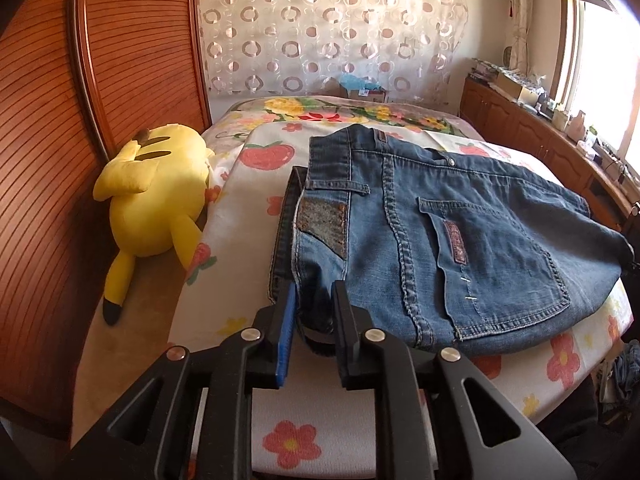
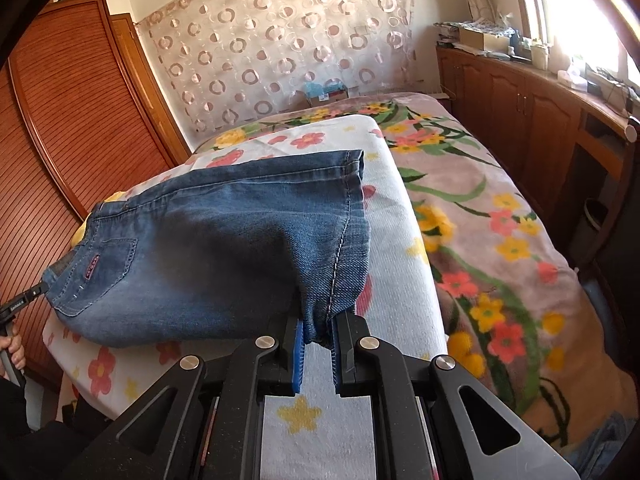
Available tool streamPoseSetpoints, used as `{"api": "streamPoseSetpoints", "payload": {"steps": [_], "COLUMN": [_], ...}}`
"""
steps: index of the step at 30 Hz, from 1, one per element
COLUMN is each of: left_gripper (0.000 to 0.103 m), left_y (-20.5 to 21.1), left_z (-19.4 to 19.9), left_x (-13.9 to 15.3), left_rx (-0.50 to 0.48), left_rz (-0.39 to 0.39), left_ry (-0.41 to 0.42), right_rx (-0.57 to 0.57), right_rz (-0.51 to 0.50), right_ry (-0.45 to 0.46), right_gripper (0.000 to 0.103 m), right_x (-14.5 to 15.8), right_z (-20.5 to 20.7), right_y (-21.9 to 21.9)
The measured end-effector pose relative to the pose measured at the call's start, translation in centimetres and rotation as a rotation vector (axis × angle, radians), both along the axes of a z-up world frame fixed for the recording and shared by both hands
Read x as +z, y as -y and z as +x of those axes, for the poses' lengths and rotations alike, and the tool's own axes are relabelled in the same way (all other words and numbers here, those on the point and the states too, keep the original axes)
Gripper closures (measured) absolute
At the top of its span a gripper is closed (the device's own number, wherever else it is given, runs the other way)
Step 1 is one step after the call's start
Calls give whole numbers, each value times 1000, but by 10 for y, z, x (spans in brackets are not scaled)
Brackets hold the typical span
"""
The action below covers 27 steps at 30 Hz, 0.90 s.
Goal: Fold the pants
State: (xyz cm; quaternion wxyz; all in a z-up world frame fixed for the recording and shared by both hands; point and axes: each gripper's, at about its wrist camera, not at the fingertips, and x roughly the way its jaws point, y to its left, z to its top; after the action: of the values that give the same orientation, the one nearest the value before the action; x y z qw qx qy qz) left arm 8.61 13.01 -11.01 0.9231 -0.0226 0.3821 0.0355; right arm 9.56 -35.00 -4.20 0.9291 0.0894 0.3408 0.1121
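Note:
Blue denim pants [image 1: 460,236] lie folded on a white flowered board [image 1: 240,240] on the bed. In the left wrist view I see the waistband, a back pocket and a brown patch. My left gripper [image 1: 314,300] is shut on the waistband corner at the near left. In the right wrist view the pants [image 2: 224,248] stretch from the waist at left to the leg hems at right. My right gripper [image 2: 318,330] is shut on the near hem corner, which is lifted slightly. The left gripper [image 2: 24,300] shows at the far left edge there.
A yellow plush toy [image 1: 156,196] lies left of the board against a wooden wardrobe [image 1: 80,120]. A flowered blanket [image 2: 500,220] covers the bed on the right. Wooden cabinets [image 2: 520,112] with clutter stand under the window. A patterned curtain [image 1: 328,28] hangs behind.

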Motion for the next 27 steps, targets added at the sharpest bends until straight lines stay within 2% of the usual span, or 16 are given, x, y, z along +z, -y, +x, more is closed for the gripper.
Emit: {"api": "streamPoseSetpoints", "payload": {"steps": [6, 9, 11, 13, 27], "left_gripper": [57, 57, 51, 21, 21], "left_y": [7, 12, 16, 21, 75], "left_z": [-7, -8, -8, -7, 12], "left_x": [7, 10, 11, 12, 16], "left_rx": [-26, -38, -49, -72, -195], "left_rz": [15, 20, 17, -4, -24], "left_ry": [18, 20, 24, 35, 71], "right_rx": [-7, -13, -15, -20, -12], "right_rz": [-7, -13, -10, -13, -33], "right_ry": [-3, -5, -4, -3, 13], "right_gripper": [90, 88, 87, 85, 82], "right_x": [1, 2, 3, 4, 13], "right_z": [0, -1, -2, -3, -10], "right_y": [-1, -1, 0, 0, -1]}}
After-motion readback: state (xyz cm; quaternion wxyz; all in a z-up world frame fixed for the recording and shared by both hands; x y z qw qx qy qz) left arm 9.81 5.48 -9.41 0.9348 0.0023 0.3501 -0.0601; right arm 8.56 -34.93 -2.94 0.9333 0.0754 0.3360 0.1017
